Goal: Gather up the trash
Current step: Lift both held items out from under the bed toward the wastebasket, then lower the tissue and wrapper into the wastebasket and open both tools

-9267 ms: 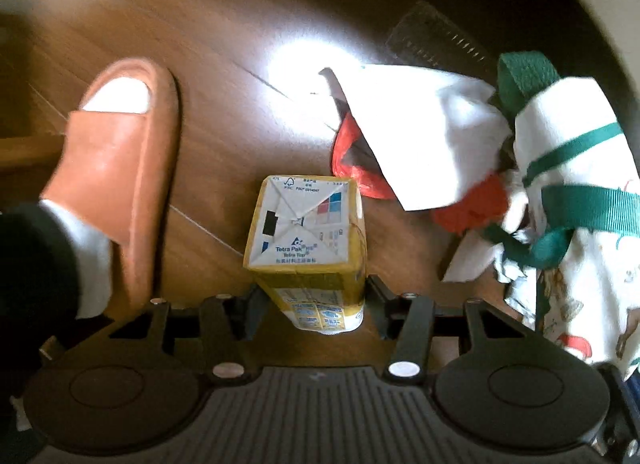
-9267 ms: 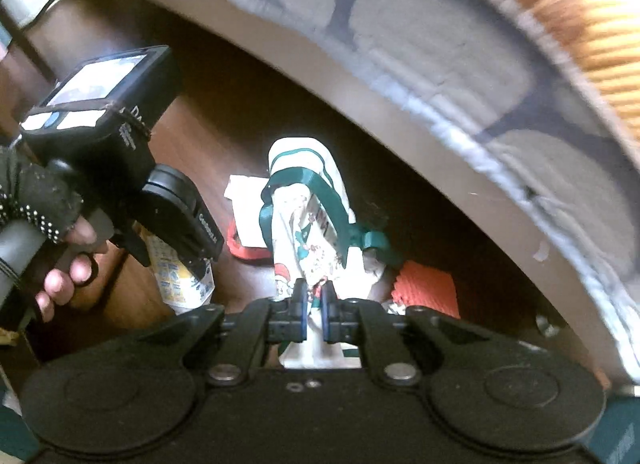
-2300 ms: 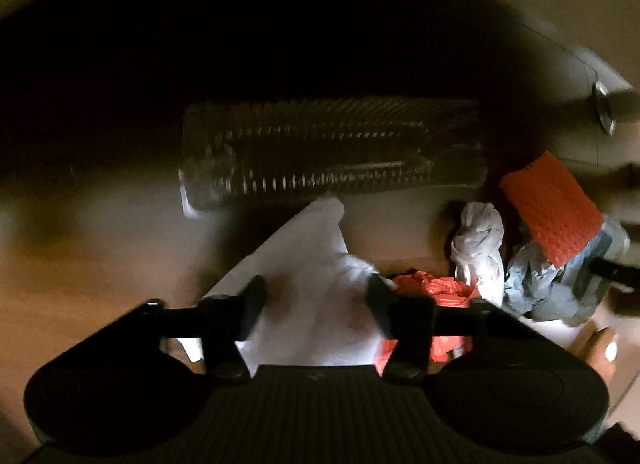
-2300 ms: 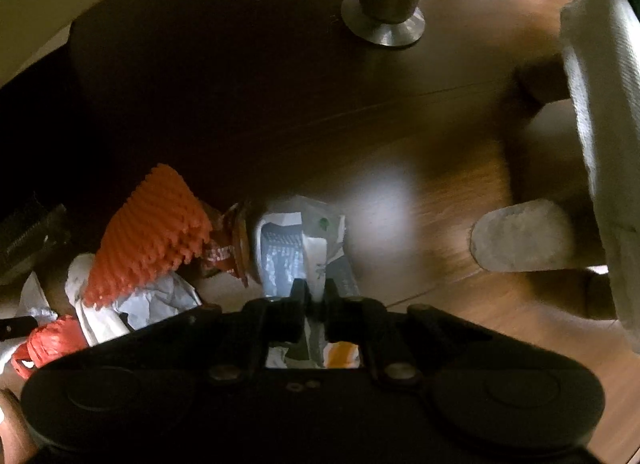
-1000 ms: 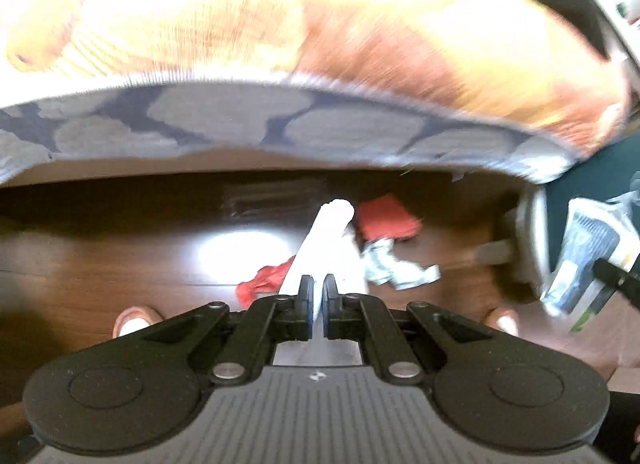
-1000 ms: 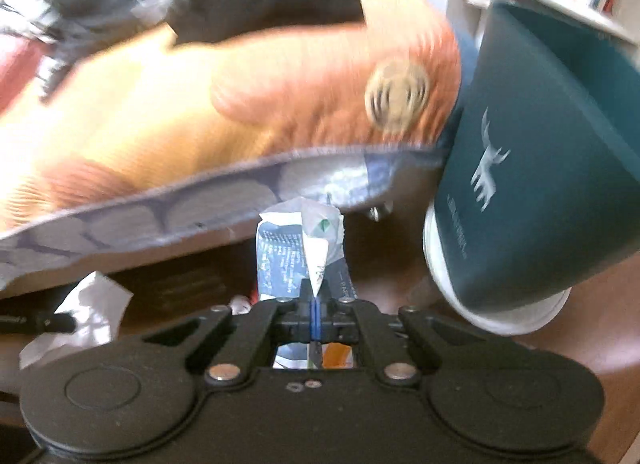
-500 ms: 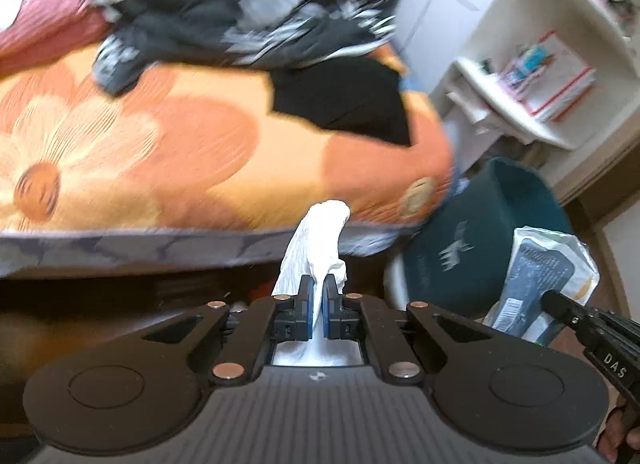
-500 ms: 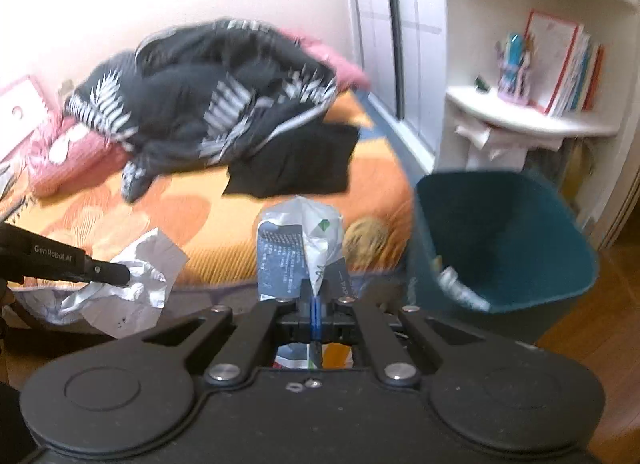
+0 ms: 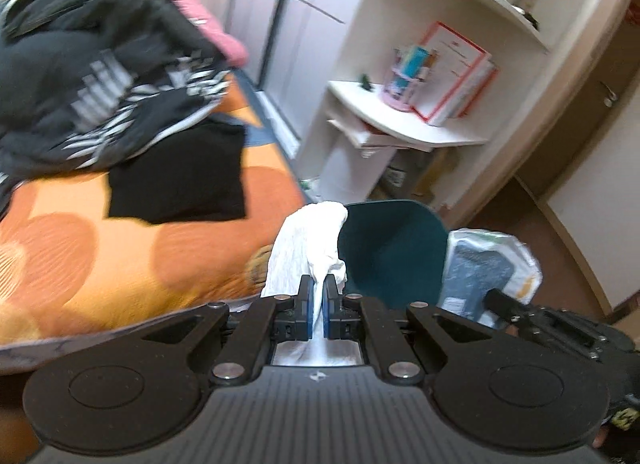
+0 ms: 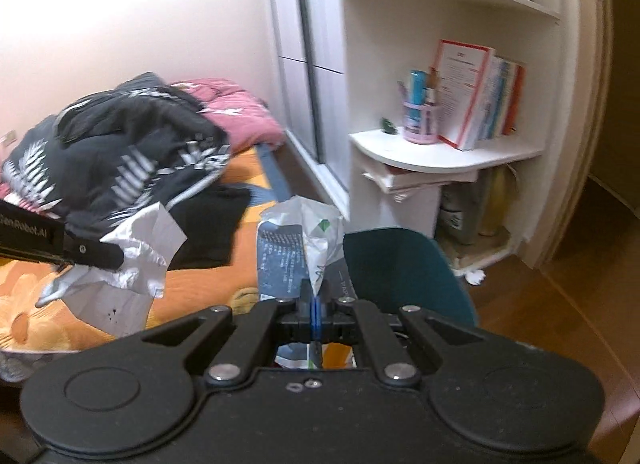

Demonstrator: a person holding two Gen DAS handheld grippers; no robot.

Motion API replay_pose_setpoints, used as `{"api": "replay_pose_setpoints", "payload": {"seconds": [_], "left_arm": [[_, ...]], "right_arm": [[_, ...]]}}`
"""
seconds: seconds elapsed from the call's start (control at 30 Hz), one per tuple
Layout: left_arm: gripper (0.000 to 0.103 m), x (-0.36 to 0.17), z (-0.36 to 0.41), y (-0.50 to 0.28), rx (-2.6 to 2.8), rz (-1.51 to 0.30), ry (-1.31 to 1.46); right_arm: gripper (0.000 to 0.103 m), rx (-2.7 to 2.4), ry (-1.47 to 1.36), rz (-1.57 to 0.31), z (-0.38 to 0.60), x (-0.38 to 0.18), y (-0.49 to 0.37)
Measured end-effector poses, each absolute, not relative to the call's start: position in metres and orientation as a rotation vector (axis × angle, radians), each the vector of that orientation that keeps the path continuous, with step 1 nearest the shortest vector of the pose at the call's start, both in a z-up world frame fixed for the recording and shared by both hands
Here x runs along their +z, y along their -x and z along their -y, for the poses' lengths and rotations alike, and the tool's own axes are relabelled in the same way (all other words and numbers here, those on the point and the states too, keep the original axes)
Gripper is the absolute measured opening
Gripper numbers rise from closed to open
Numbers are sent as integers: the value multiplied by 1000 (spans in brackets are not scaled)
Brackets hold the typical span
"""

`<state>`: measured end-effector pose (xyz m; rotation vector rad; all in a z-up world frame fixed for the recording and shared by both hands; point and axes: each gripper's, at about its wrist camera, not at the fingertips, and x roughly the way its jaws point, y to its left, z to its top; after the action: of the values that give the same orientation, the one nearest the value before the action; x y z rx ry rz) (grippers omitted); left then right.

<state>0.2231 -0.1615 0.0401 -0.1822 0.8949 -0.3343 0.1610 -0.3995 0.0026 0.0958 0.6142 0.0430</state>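
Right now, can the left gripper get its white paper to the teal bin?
Probably yes. The left gripper is shut on the white paper, and the teal bin sits open just ahead, with nothing visible between them.

bin right of bed | shelf unit behind bin | clothes on bed

Bright even indoor light; motion blur thruout; fisheye warp at edges.

A bed with an orange floral cover and dark rumpled bedding lies at nine o'clock; white curved corner shelves with books stand at two o'clock over brown wood floor.
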Motion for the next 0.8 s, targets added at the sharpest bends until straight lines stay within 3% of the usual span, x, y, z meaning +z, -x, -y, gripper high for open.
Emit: {"api": "replay_pose_setpoints", "payload": {"seconds": [0.4,0.8], "left_arm": [[4,17,270,-278,-473,-949,174],[4,-71,321,-308,-479,-1115,99]], "right_arm": [[1,-64,-225,-691,466,-41,-207],[2,-84,-293,-821,487,-92,-248]]}}
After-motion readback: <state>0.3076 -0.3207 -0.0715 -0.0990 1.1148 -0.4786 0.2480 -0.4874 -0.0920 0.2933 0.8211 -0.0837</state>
